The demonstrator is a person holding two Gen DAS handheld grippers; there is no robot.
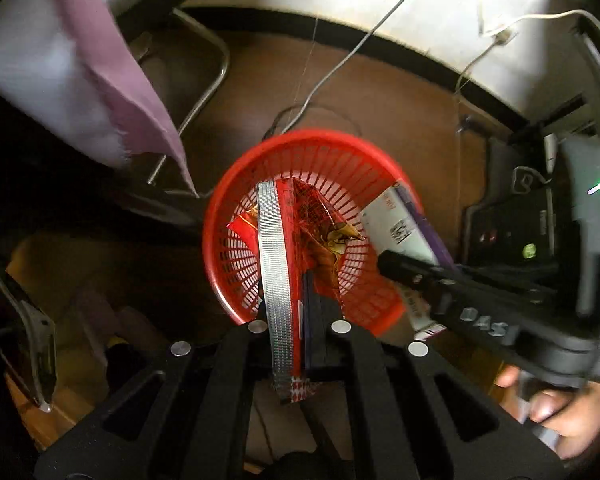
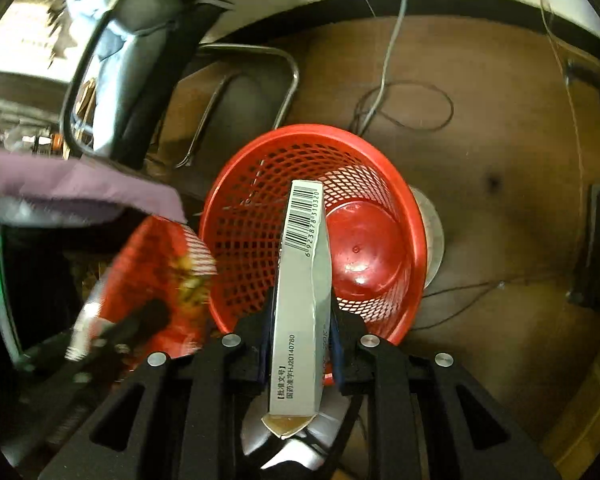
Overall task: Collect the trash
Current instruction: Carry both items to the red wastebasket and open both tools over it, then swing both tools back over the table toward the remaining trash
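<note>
Where the two wrist views look down, a brown floor [image 2: 500, 160] fills the ground, with a black skirting band and pale wall beyond it. Nearest the left camera, the left gripper [image 1: 296, 322] is pinched tight on a flattened red snack wrapper [image 1: 320, 220] with a crimped silver edge; the wrapper rises from the jaws over the mouth of a red mesh wastebasket [image 1: 236, 216]. Nearest the right camera, the right gripper [image 2: 300, 332] clamps a slim white medicine box [image 2: 296, 320] at a narrow opening, barcode end forward, poised above the same basket, whose solid red bottom looks bare in that view. In the left view the right gripper reaches in from the right edge, a person's hand [image 1: 556, 408] wrapped round its grip; the box it carries is partly hidden behind the black finger. The left-hand side of the right view is smeared, so the wrapper there is only a red blur. Farther off, thin cables [image 2: 404, 108] loop on the floor behind the basket, a chrome chair frame [image 2: 288, 72] stands to the left, and a lilac cloth [image 1: 112, 72] hangs down.
</note>
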